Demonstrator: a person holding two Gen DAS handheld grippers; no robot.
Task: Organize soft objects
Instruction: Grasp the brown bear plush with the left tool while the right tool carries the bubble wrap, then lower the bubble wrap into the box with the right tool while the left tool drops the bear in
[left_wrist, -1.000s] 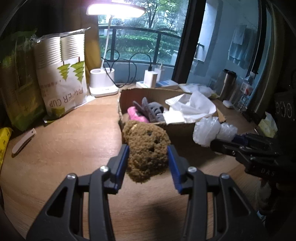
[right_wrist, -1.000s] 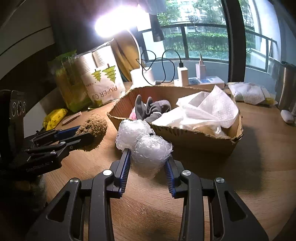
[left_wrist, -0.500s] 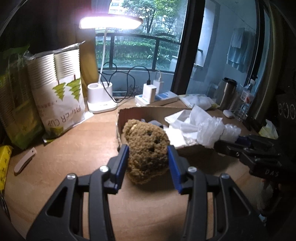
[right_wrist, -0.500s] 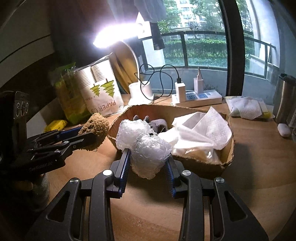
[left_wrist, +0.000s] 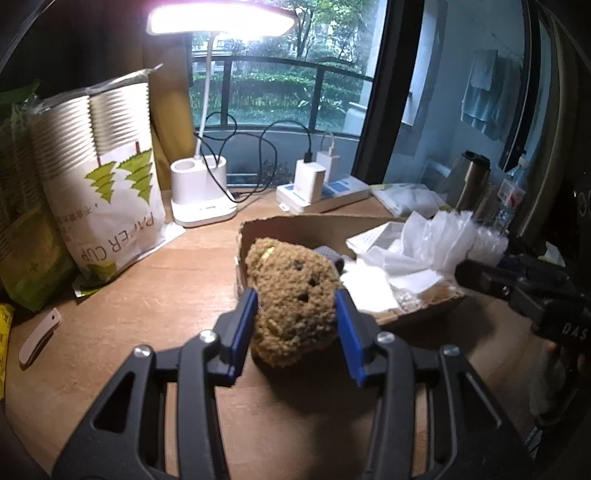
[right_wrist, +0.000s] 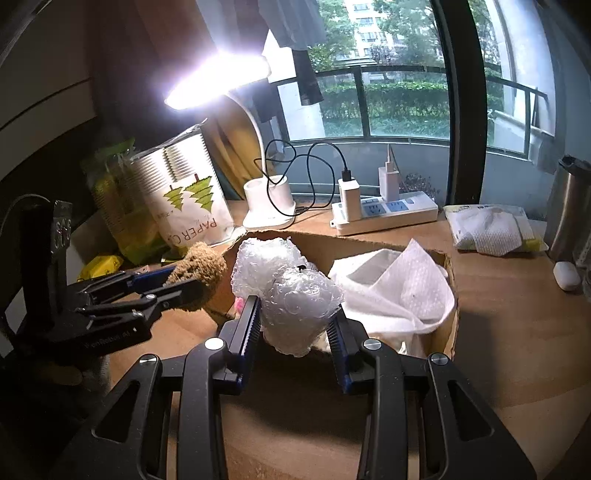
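Left gripper (left_wrist: 293, 325): closed on the brown plush toy (left_wrist: 291, 306), both blue pads pressed into its flanks; jaws partway apart, set by the toy's width.
Brown plush toy: carried clear of the wooden table (left_wrist: 155, 295), just in front of the near-left corner of the cardboard box (left_wrist: 325, 225); not yet inside.
Look of the toy: coarse, nubbly brown fleece, rounded and lumpy, a few dark specks and a yellowish patch near the top; slightly squeezed between the pads.
Cardboard box: open-topped, low-walled, torn along the rim; already holding white foam sheet (right_wrist: 402, 291), a grey fabric piece (left_wrist: 330, 254) and a sliver of pink just visible in the right wrist view.
Right gripper (right_wrist: 295, 328): clamped on the bubble wrap bundle (right_wrist: 291, 295), jaws partway apart with the bundle filling the gap.
Bubble wrap bundle: held above the box's near wall, at its left end, not yet released.
Look of the bundle: clear, glossy, crumpled into two rounded lobes, bubbles plainly visible.
Done so far, by judgement: several soft things already in the box; both remaining ones picked up and brought to it.
Left to do, by judgement: carry each over the rim, open the jaws, let both drop inside.
Surroundings: paper cup bag (left_wrist: 107, 177) and lit desk lamp (left_wrist: 201, 199) at the back left, power strip (right_wrist: 384, 214) behind the box.
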